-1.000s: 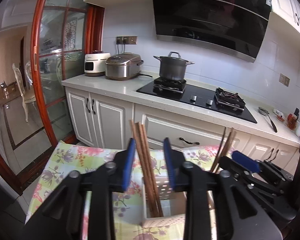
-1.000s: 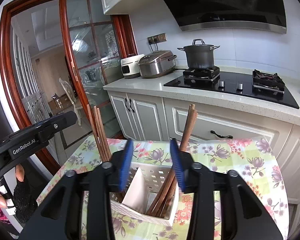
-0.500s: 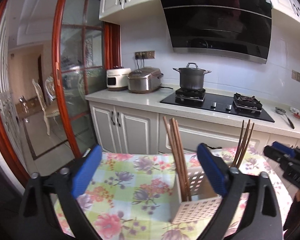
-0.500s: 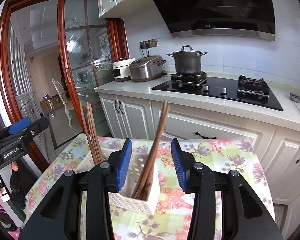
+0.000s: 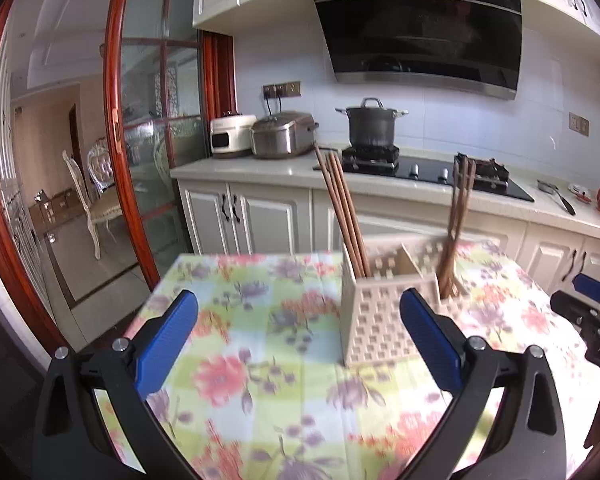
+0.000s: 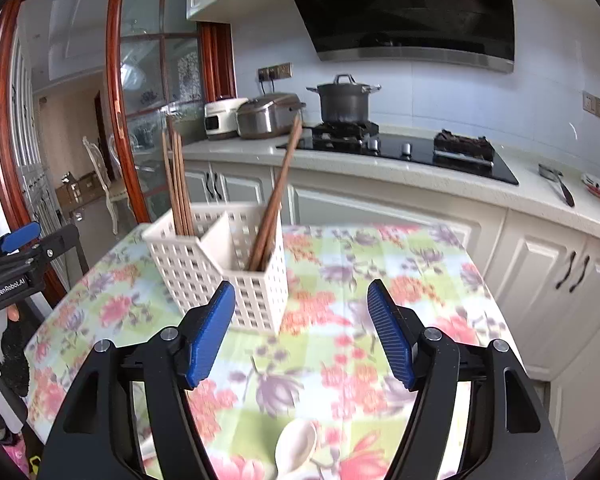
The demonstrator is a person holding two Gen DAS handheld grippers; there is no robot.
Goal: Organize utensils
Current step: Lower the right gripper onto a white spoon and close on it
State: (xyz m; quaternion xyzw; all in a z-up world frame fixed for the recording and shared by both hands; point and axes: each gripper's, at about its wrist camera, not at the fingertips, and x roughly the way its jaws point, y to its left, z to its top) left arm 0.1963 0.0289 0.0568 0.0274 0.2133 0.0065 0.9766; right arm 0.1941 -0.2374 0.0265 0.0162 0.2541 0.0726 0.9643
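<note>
From the left wrist camera: the left tongs point(image 5: 298, 338) are spread about as wide as they go, nothing between the blue pads, just hanging over the floral-patterned tablecloth on the table point(image 5: 260, 384). A bit ahead and right of centre sits the white perforated plastic utensil caddy point(image 5: 384, 312) with a divider down the middle. One bundle of brown wooden chopsticks point(image 5: 342, 212) stands in the left compartment, leaning back-left, and a second bundle of darker chopsticks point(image 5: 456, 220) stands in the right compartment, a little blurry. The right pad overlaps the caddy's corner in the picture, can't tell if it's actually touching. The other black gripper peeks in at the right edge.

Right wrist camera: the right tongs point(image 6: 302, 332) have just been opening up and are spread now, with nothing pinched; only tablecloth shows in the gap. The caddy is ahead and left, its near corner just beyond the left pad. The left-compartment chopsticks stand nearly upright and the right-compartment ones tilt to the right. Down at the bottom edge, between the black arms, there's a white ceramic spoon point(image 6: 296, 446) lying on the cloth. A bit of a person's hand point(image 6: 14, 314) shows at far left under the other gripper.
</note>
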